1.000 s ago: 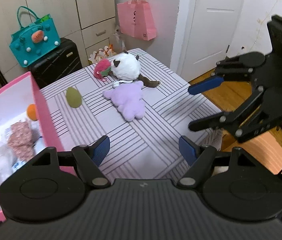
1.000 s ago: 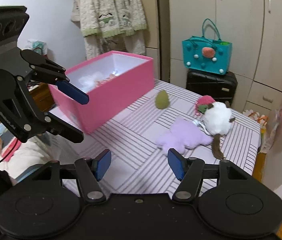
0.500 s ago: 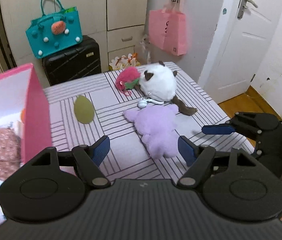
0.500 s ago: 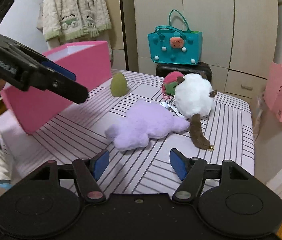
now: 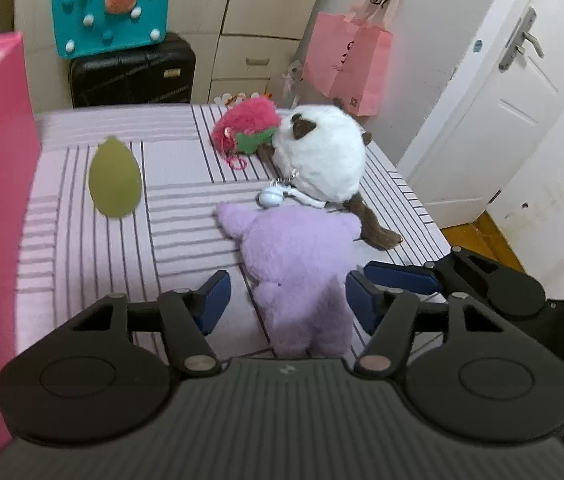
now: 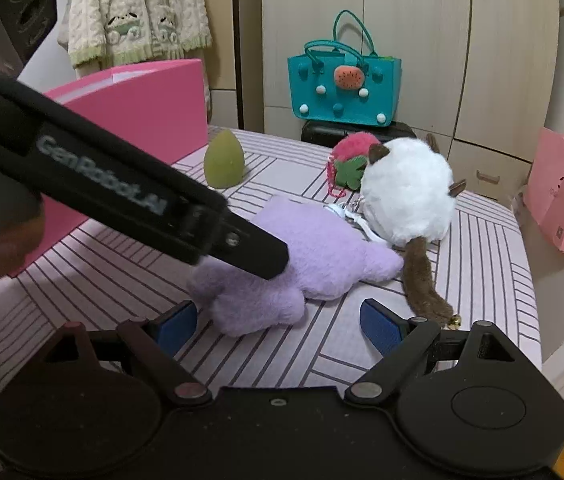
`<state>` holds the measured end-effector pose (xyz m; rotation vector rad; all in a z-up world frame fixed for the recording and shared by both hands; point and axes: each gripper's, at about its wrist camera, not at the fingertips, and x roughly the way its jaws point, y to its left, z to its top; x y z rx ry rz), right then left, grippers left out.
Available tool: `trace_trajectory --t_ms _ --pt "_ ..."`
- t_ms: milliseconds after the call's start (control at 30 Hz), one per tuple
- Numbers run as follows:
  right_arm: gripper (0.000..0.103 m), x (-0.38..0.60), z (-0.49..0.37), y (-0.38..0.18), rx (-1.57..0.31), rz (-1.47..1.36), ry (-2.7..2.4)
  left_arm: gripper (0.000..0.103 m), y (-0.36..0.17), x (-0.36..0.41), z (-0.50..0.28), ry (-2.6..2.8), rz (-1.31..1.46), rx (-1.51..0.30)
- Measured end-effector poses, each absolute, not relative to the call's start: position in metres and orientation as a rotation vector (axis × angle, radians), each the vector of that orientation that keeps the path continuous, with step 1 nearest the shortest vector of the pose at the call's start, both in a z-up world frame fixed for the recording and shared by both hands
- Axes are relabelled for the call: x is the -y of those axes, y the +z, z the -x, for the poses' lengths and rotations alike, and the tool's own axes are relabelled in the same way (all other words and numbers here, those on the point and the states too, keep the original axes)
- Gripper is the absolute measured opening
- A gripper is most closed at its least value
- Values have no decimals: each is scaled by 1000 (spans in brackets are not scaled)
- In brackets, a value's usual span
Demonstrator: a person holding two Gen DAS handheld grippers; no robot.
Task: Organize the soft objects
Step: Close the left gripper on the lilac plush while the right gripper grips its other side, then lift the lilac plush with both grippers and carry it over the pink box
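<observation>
I am closing my left gripper around the purple plush, pads not yet pressing; my right gripper is opening wide just beside it.

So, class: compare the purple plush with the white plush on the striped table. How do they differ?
The purple plush lies flat and spread; the white plush is round and stands taller. The purple one is a single colour; the white one has brown ears and a brown tail. The left gripper straddles the purple one; the white one lies clear of both grippers. Both are furry and touch.

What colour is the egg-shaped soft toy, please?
Olive green egg-shaped toy; clearest in the left wrist view.
</observation>
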<state>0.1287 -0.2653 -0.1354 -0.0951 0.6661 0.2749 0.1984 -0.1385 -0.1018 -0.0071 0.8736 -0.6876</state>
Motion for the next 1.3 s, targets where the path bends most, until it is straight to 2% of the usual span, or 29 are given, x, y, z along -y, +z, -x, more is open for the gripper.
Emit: trace_trajectory --t_ms 200,333,667,700,900,1300 --pt "91 266 -130 -138 -652 96 288 35 -121 138 -206 -705 100 -934" --pt "80 266 -130 -138 -648 50 275 34 -125 141 -203 -710 144 -951" --pt "66 261 -120 -140 -614 43 247 30 -128 144 -197 -693 185 -972" --pt "53 260 -118 -139 -611 39 262 29 -128 143 -197 -690 193 -974" --pt "48 259 -111 -138 -610 38 270 28 -125 141 -191 -721 199 -982" --pt "48 249 -78 -123 -629 87 278 28 -115 132 -161 -746 194 -984"
